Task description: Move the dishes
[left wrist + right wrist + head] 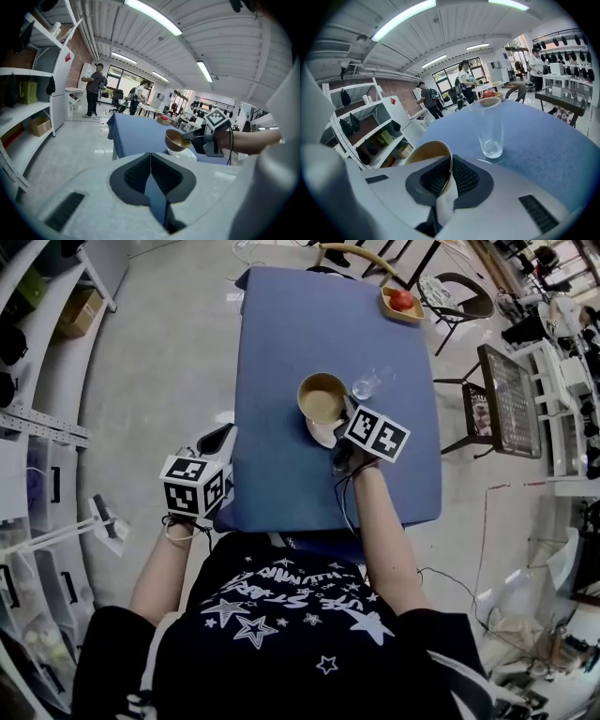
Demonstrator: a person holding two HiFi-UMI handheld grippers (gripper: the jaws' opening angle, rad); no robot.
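- Head view: right gripper point(345, 414) has the bowl point(322, 397) by its rim at the 4 o'clock side. The bowl sits at 10 o'clock from the jaws, mid table point(281, 343).
- Plate point(322, 435) pokes out under the bowl at 6. Glass point(367, 383) is just beside the bowl at 2, the closest thing in the way. Tray point(401, 307) with apple point(401, 299) is well apart at the far corner, 1 o'clock.
- Left gripper point(217, 440) hangs off the table's left edge, 8 o'clock from the bowl. The right arm is much nearer, so it's the right's job.
- Left gripper view: left gripper point(151, 158) has its jaws pressed together w/ nothing between. Ahead at 1 o'clock is the bowl point(176, 139), tilted. It looks lifted clear of the plate point(186, 154), though I can't be sure of a gap.
- Right gripper view: right gripper point(449, 165) is clamped on the bowl point(427, 157), w/ the wall pinched edge-on between the pads and the mouth facing 9. Glass point(488, 125) stands upright dead ahead at 12-1, empty and near.
- Judgement: a swing toward 12-2 risks clipping the glass. The 9-10 side looks freer.
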